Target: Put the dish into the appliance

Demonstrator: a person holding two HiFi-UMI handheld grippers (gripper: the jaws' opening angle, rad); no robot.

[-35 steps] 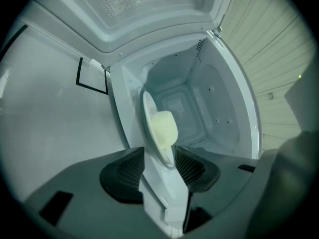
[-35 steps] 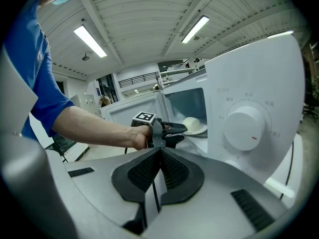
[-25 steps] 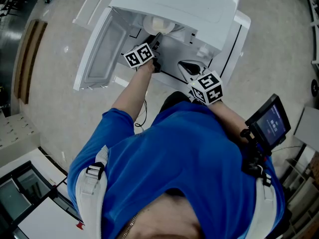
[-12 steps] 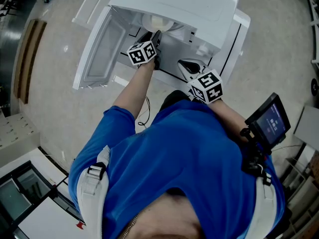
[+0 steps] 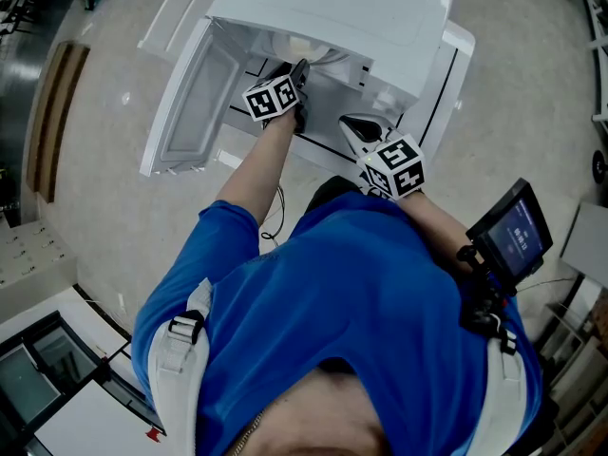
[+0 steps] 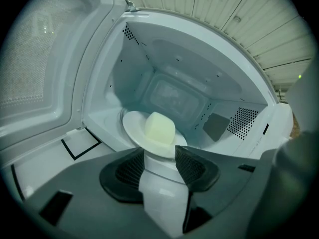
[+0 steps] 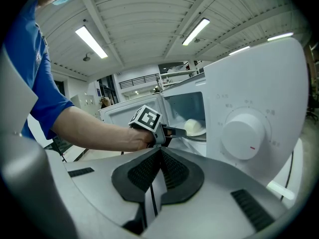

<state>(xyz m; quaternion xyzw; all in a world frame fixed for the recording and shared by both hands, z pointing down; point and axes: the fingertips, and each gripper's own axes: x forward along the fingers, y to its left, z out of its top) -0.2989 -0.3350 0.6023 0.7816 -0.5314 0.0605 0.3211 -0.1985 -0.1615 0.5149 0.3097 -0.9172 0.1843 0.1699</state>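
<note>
Gripping the dish [image 6: 135, 129] by its near rim, our left gripper [image 6: 159, 159] holds it at the mouth of the microwave [image 6: 199, 68] cavity, a pale block [image 6: 159, 127] on top. The door [image 6: 35, 59] stands open at left. Our right gripper [image 7: 158, 158] is clenched empty, near the dial [image 7: 244, 133].

Nudged the left claw [image 5: 300, 68] a bit further into the open white microwave oven [image 5: 332, 8]. Rolled it slightly too, shifting the black-and-white marker cube [image 5: 273, 98] up and right in the head view. Slid the white round plate [image 6: 132, 128] deeper under the oven's top, hiding more of it from above.
</note>
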